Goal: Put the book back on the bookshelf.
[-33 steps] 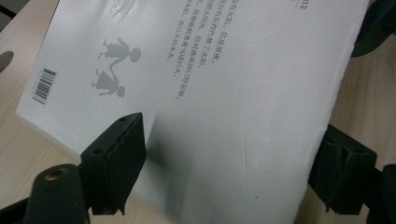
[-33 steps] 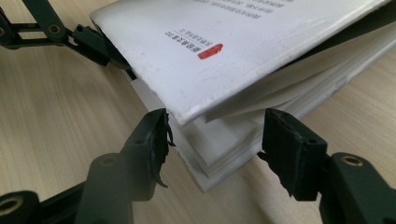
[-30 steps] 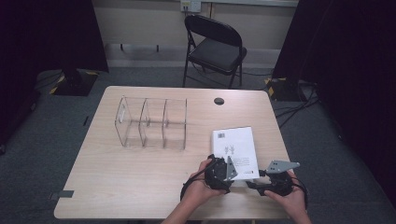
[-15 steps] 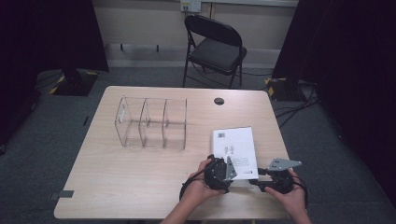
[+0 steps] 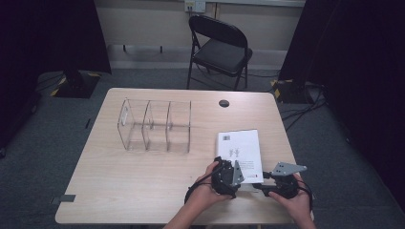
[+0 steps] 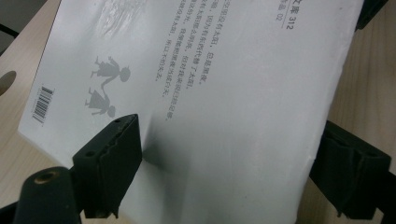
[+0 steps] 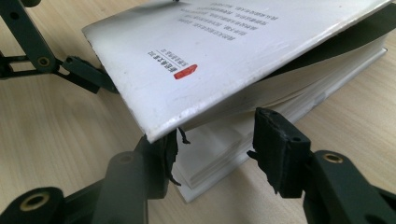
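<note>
Starting with the biggest thing, the wooden table (image 5: 119, 200) carries a clear three-bay rack (image 5: 154, 125), which stands well away from both claws, beyond them and off to the left.

The book (image 5: 239, 145), a white softcover, lies flat just ahead of the claws, with its near edge right at their tips.

The left claw (image 6: 231, 130) is spread wide and its jaws have just been opening. One jaw rests on the glossy cover, where a shallow dimple shows. The other stands off past the book's side edge, over bare wood, so nothing is pinched between them.

The right claw (image 7: 217, 126) is also apart and clamps nothing, though its jaws have just been closing. One jaw sits under the raised corner of the cover (image 7: 224, 56) and props it up. The other jaw stands beside the page block (image 7: 219, 149), close to it.

My guess is that the book is moderately heavy, with real weight in its thick stack of pages. The cover looks thin, bendy and slick, and its lifted corner already appears scuffed, so gripping that corner alone would likely crease or tear it. It would be safer to take the whole thickness, cover and pages together, at the near edge by the right claw. The left jaw would press the top meanwhile to stop sliding.
</note>
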Demonstrator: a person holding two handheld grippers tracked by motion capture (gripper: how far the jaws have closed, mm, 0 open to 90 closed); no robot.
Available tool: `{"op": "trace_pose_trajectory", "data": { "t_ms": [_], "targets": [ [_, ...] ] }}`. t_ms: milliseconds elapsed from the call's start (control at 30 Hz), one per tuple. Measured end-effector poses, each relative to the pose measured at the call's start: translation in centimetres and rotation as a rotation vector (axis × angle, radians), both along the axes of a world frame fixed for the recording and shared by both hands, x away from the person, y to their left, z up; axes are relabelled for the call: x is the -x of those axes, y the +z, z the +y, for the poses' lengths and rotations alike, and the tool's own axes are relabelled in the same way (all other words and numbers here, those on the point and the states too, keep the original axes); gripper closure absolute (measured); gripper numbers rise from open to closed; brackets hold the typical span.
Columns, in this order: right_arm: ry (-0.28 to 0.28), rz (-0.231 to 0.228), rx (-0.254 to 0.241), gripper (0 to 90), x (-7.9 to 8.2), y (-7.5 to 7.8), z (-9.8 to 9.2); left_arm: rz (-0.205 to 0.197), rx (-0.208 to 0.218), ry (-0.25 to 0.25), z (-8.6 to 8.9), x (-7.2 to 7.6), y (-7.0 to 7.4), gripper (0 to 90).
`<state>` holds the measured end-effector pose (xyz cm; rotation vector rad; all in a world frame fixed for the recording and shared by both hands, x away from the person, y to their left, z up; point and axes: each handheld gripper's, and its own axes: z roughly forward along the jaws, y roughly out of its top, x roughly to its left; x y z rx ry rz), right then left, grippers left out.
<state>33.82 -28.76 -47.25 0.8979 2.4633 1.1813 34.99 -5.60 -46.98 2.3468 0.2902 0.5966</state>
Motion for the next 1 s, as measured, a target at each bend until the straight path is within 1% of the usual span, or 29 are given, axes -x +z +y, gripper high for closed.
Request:
{"op": "trace_pose_trajectory", "data": {
  "t_ms": [100,133,167,200,233,267,300,333,367,400,433,467,500,567,600,633,667,700,733,767,800,867,900,933,967,1000],
  "targets": [
    [-0.007,0.002,-0.007,50.1,0.1,0.1,0.0,0.006,-0.008,-0.006,0.0,-0.1,0.0,14.2],
    [-0.007,0.003,-0.007,50.1,0.0,0.1,0.0,0.007,0.001,-0.006,0.0,-0.1,0.0,14.0],
    [-0.007,0.004,-0.011,50.1,0.0,0.1,0.0,0.003,-0.001,-0.004,-0.1,-0.1,0.0,13.9],
    [-0.008,0.006,-0.014,50.1,0.0,0.1,0.0,-0.001,0.015,-0.008,-0.2,-0.1,-0.1,13.7],
    [-0.008,0.007,-0.018,50.1,0.0,0.1,0.0,0.002,0.011,-0.006,-0.2,-0.1,0.0,13.2],
    [-0.012,0.003,-0.018,50.2,0.0,0.2,0.1,-0.005,0.009,-0.005,-0.3,-0.1,0.0,12.4],
    [-0.012,0.000,-0.017,50.2,0.1,0.2,0.1,-0.017,-0.016,-0.016,-0.3,-0.1,0.1,12.4],
    [-0.010,-0.003,-0.021,50.2,0.1,0.3,0.1,-0.006,0.008,-0.006,-0.6,0.0,-0.1,11.3],
    [-0.011,-0.003,-0.024,50.2,0.1,0.3,0.1,-0.012,0.006,-0.003,-0.7,0.0,-0.1,9.7],
    [-0.012,-0.003,-0.025,50.2,0.1,0.3,0.1,-0.027,-0.034,-0.019,-0.7,-0.2,0.0,8.8],
    [-0.012,-0.003,-0.024,50.2,0.1,0.3,0.1,-0.034,-0.031,-0.015,-0.8,-0.3,-0.1,8.7],
    [-0.013,-0.002,-0.024,50.2,0.1,0.3,0.1,-0.023,-0.006,0.008,-0.9,-0.3,-0.2,8.8],
    [-0.013,-0.002,-0.023,50.2,0.1,0.3,0.1,-0.023,0.001,0.011,-0.9,-0.4,-0.2,8.8],
    [-0.012,0.000,-0.024,50.3,0.1,0.4,0.1,-0.020,0.001,0.021,-1.0,-0.6,-0.2,8.6],
    [-0.012,0.001,-0.024,50.3,0.1,0.4,0.1,-0.018,-0.024,0.013,-1.0,-0.7,-0.1,8.0],
    [-0.014,0.004,-0.029,50.3,0.1,0.3,0.1,-0.025,0.000,0.019,-1.1,-0.8,-0.3,6.9],
    [-0.018,0.007,-0.030,50.2,0.1,0.3,0.1,-0.023,0.000,0.030,-1.2,-0.7,-0.4,5.8],
    [-0.018,0.007,-0.030,50.3,0.1,0.3,0.1,-0.027,-0.034,0.019,-1.2,-0.8,-0.2,5.0],
    [-0.016,0.008,-0.031,50.2,0.1,0.3,0.1,-0.021,0.007,0.033,-1.4,-0.7,-0.5,4.1],
    [-0.017,0.007,-0.028,50.2,0.1,0.3,0.1,-0.028,0.003,0.036,-1.4,-0.8,-0.5,3.6],
    [-0.016,0.008,-0.027,50.3,0.1,0.3,0.1,-0.022,-0.002,0.037,-1.4,-0.8,-0.5,3.6],
    [-0.017,0.013,-0.028,50.3,0.1,0.2,0.1,-0.034,-0.009,0.034,-1.4,-0.8,-0.4,5.0],
    [-0.015,0.013,-0.028,50.2,0.1,0.2,0.0,-0.034,-0.002,0.028,-1.4,-0.8,-0.5,7.4],
    [-0.016,0.016,-0.028,50.3,0.1,0.1,0.0,-0.048,-0.041,0.012,-1.2,-0.8,-0.2,8.1],
    [-0.014,0.020,-0.034,50.2,0.1,0.1,0.0,-0.044,-0.010,0.017,-1.3,-0.6,-0.4,10.2],
    [-0.013,0.019,-0.032,50.3,0.1,0.1,0.0,-0.074,-0.032,-0.006,-1.2,-0.4,-0.3,13.3]
  ]
}}
